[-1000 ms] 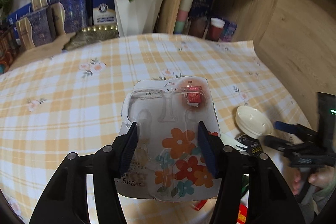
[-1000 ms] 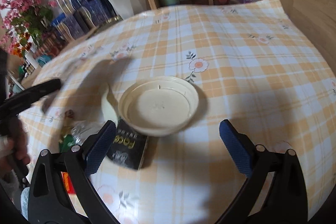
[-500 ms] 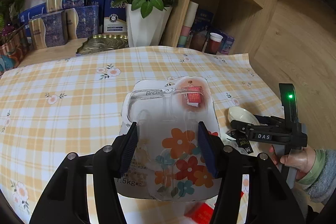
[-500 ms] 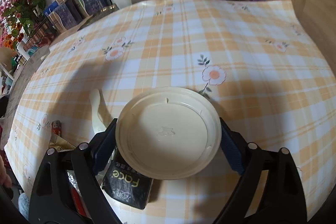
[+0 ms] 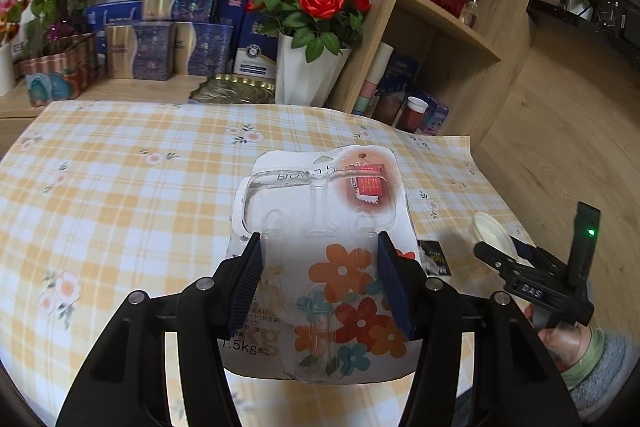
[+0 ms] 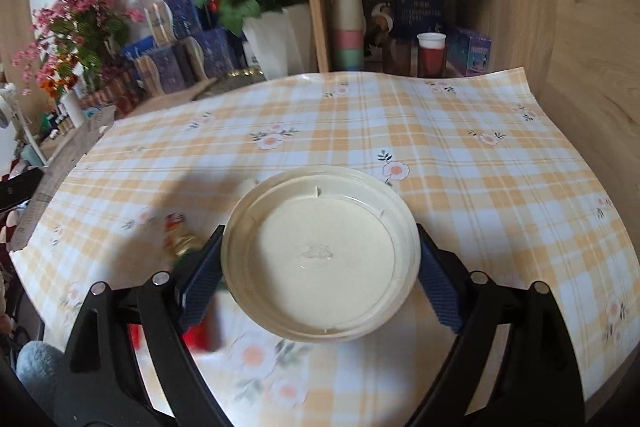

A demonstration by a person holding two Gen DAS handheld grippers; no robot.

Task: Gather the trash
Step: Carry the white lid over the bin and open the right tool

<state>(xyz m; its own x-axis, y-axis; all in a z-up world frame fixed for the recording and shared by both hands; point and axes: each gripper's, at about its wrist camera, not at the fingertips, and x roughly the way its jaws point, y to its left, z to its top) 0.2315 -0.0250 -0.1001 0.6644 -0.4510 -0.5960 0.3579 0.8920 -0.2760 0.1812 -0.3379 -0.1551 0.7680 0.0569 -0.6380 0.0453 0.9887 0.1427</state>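
Packaging in left tongs reads "1.5kg".

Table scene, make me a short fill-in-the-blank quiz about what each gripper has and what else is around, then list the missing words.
1. The left gripper is shut on a hook package printed with ____.
2. The right gripper is shut on a round cream ____.
3. The tablecloth has an orange and white ____ pattern.
4. The white vase behind the table holds red ____.

Missing words: flowers; lid; checked; roses
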